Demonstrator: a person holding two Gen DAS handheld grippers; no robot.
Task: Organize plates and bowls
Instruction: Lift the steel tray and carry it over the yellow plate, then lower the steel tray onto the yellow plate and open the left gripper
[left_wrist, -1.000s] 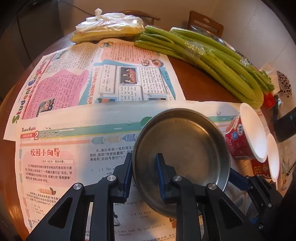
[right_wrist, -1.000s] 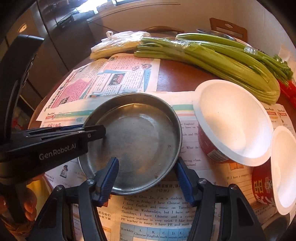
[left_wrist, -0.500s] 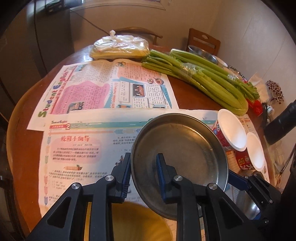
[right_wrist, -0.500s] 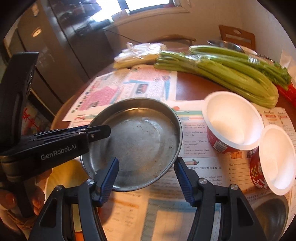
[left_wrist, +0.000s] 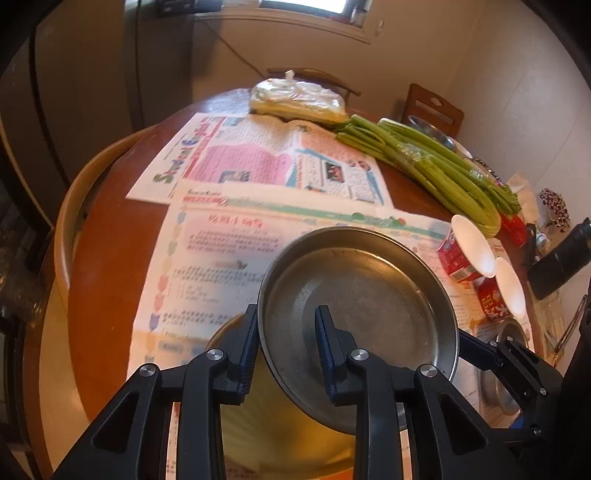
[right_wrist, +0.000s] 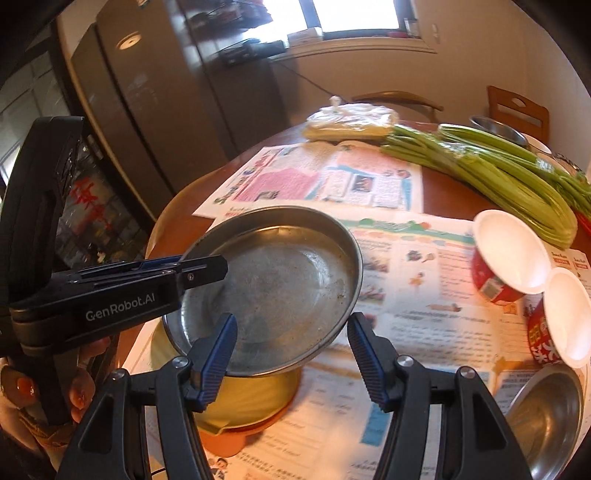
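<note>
Your round wooden table (left_wrist: 110, 258) is covered with newspaper sheets (left_wrist: 229, 229), presumably to protect the surface. Celery (right_wrist: 517, 184) and a bagged food packet (right_wrist: 351, 120) lie at the far side, out of the working area.

The steel plate (right_wrist: 280, 284) you are organizing hangs in the air above the near edge of the table, tilted, directly over a yellow bowl (right_wrist: 240, 402), which suggests you mean to stack it there. A steel bowl (right_wrist: 546, 413) sits at near right, and two red paper bowls (right_wrist: 509, 251) lean together further right, apart from the metal ware.

Your left gripper (left_wrist: 286, 354) is clenched on the plate's left rim, one pad outside, one inside; that thin-edge pinch explains the tilt.

Your right gripper (right_wrist: 291, 354) is part-open, jaws either side of the plate's near rim. The left pad overlaps the rim and the right pad stands just clear, so it looks like support, not a grip.
</note>
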